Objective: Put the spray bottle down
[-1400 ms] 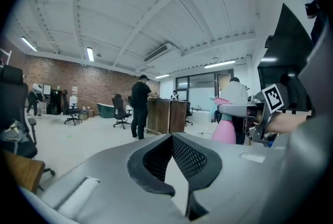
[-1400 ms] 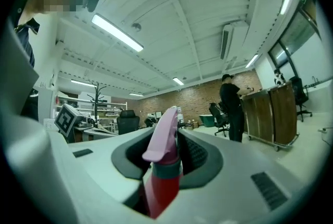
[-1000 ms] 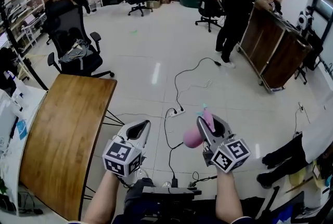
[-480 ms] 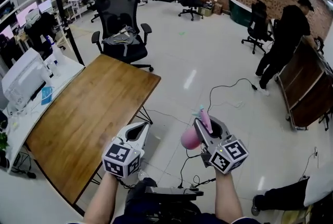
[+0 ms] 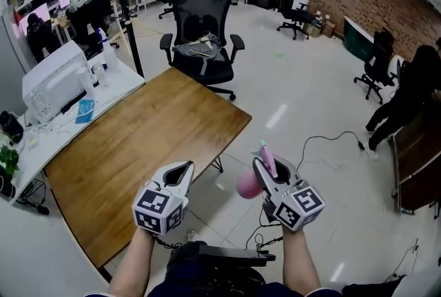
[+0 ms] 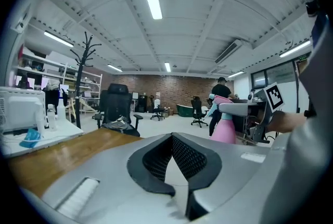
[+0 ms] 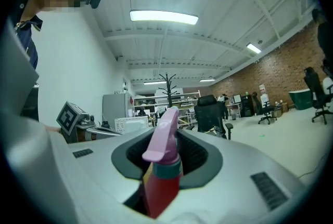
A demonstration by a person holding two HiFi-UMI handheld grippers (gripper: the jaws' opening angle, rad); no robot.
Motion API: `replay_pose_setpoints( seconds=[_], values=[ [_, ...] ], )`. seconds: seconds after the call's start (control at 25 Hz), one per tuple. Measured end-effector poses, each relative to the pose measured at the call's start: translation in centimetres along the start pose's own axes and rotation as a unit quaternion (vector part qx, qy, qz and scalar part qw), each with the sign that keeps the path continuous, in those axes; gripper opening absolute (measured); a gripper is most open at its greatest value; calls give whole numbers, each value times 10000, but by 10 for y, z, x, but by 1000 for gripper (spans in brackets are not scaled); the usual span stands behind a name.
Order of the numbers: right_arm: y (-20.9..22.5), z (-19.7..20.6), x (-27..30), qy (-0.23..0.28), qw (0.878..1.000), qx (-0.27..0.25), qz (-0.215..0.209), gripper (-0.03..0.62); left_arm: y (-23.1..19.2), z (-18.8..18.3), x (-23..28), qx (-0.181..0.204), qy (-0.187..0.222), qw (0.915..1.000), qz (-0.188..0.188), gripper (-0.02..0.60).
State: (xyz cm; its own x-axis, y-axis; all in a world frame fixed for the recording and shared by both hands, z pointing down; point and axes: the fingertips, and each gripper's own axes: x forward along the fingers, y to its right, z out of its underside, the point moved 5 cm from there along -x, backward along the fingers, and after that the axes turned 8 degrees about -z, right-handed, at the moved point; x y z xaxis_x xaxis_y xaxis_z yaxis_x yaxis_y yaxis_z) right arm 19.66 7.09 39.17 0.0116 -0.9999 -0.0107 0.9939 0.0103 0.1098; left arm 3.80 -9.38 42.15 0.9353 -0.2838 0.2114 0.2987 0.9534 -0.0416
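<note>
Right gripper point(image 5: 274, 166) clamps the bottle point(image 5: 248, 185) upright by its neck — the table point(image 5: 138, 151) lies to its left, nearer the closed, empty left gripper point(image 5: 182, 171).

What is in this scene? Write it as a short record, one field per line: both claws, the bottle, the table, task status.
left claw: shut, nothing in it
right claw: shut on the spray bottle
spray bottle: pink, nozzle up, held over the floor beside the table's near edge
table: wooden, ahead and to the left of the claws
behind the table: black office chair
task status: bottle not yet put down
</note>
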Motion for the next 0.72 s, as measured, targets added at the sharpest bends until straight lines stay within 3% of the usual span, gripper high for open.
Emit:
replay_pose_setpoints(
  seconds=[0.36, 0.72],
  values=[
    [4, -3, 107, -76, 9982, -102, -585, 127, -85, -3, 6, -170, 26, 9980, -615, 6],
    [-9, 2, 191, -247, 9930, -116, -1150, 127, -149, 5, -5, -460, 83, 9908, -1273, 6]
  ],
)
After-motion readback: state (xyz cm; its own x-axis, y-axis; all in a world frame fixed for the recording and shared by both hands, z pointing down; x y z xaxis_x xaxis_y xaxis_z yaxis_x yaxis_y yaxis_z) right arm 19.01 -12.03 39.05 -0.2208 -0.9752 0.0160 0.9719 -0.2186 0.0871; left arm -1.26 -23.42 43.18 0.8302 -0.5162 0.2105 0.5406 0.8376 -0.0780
